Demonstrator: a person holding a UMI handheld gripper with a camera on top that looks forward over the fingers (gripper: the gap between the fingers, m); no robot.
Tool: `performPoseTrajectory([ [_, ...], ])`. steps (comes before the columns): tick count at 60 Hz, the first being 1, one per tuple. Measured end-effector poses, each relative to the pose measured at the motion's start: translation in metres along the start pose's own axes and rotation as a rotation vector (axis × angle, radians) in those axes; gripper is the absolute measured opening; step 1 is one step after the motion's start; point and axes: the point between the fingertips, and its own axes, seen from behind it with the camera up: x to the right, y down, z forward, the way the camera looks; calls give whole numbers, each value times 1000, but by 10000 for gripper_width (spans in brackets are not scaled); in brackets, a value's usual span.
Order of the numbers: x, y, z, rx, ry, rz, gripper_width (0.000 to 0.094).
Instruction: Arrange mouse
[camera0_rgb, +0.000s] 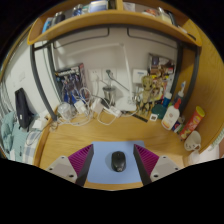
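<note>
A black computer mouse (118, 161) lies on a light blue mouse pad (103, 170) on the wooden desk (100, 133). It rests on the pad between my two fingers, with a clear gap at each side. My gripper (113, 164) is open, its purple pads (81, 160) standing at the left and right of the pad. Nothing is held.
The back of the desk is cluttered: tangled white cables (85, 108) at the left, a dark monitor edge (22, 105), bottles and small figures (155, 95) at the right, an orange can (192, 122). A wooden shelf (110, 18) runs overhead.
</note>
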Motion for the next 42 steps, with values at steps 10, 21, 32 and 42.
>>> performPoseTrajectory([
  [10,-15,-33,-56,76,-2,-21,791],
  [21,-23,-43,-93,112,0,-21,792],
  [32,-24,-40,-106,126,4,9,791],
  [42,-33,-26,-106,111,-13,16,789],
])
